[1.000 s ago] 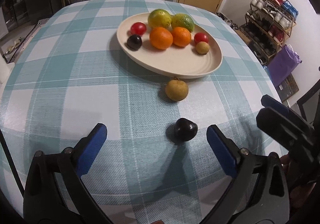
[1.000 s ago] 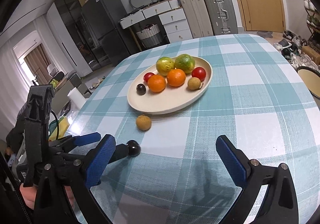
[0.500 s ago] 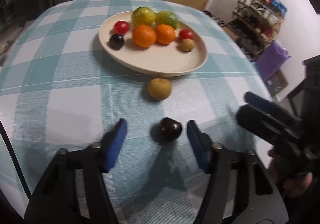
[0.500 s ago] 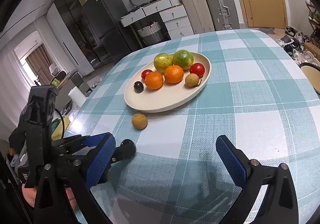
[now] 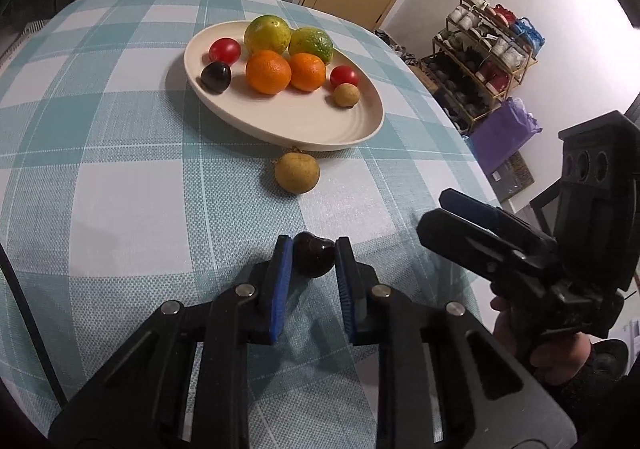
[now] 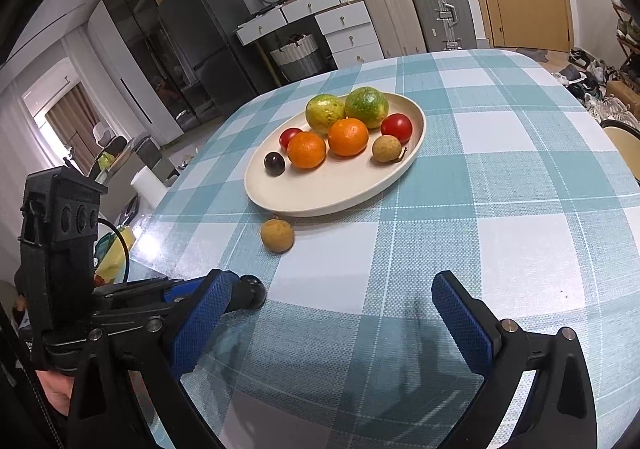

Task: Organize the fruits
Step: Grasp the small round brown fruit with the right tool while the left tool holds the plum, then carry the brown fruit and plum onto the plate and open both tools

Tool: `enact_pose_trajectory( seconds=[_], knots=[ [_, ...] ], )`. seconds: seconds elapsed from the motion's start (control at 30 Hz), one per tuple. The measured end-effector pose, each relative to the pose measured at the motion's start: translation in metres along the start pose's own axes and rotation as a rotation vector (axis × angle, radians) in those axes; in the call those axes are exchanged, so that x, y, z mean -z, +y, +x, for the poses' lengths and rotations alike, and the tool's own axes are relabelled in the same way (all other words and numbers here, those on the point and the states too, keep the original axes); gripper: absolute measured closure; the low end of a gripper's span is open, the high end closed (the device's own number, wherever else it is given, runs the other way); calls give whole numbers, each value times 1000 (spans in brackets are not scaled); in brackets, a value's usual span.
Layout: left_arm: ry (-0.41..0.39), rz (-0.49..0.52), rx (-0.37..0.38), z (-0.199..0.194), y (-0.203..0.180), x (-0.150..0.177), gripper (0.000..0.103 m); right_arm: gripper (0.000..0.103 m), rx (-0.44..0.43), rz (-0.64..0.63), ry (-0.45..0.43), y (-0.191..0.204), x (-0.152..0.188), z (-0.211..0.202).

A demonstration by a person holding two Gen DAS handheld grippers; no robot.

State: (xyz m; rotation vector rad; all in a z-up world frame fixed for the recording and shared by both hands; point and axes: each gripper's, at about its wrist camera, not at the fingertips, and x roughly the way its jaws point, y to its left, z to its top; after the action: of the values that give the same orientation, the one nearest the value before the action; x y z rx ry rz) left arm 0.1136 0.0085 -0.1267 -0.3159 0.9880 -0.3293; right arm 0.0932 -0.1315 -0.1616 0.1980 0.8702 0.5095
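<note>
A matt woven cloth [image 5: 120,209] covers the table; the plate [image 5: 312,125] looks smooth, the dark plum [image 5: 314,259] glossy.

Even indoor light, soft shadows, sharp centre (fisheye bend, dark corners).

On the bench [image 5: 120,177], a longan [image 5: 297,177] lies just before the plate [image 5: 304,125]; a plum [image 5: 314,259] lies nearer, between the left hand-held gripper [image 5: 311,255] pads.

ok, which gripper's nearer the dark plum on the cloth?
Left. The left gripper has its pads on both sides of the dark plum; the right gripper hovers open off to the plum's right.
</note>
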Motion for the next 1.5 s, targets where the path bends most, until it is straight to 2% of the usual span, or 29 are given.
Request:
enact_pose_trajectory(
  seconds=[0.4,0.67,0.97,1.07,1.17,1.27,1.33,1.37,1.43,1.5],
  knots=[
    [-36,-65,48,-28,28,0,84,1,8,-24,20,18,-5,14],
    [-66,-104,22,-50,50,0,84,1,-8,-31,43,30,-11,34],
    [-88,-142,8,-64,72,-2,84,1,-18,29,61,33,-21,62],
    [-87,-145,5,-66,74,-2,84,8,-28,62,57,32,-24,69],
    [-83,-154,3,-66,78,-1,84,16,-30,20,64,40,-24,74],
    [-75,-162,1,-64,78,1,84,32,-16,-19,75,48,-23,79],
    [-72,-162,-3,-64,77,2,84,49,-16,-30,83,51,-23,81],
    [-72,-160,-7,-64,77,2,84,53,-13,-32,85,52,-23,82],
    [-69,-151,-24,-65,74,2,84,72,-27,-41,96,53,-22,84],
    [-70,-148,-28,-65,71,2,84,74,-32,-35,97,53,-21,84]
  ],
)
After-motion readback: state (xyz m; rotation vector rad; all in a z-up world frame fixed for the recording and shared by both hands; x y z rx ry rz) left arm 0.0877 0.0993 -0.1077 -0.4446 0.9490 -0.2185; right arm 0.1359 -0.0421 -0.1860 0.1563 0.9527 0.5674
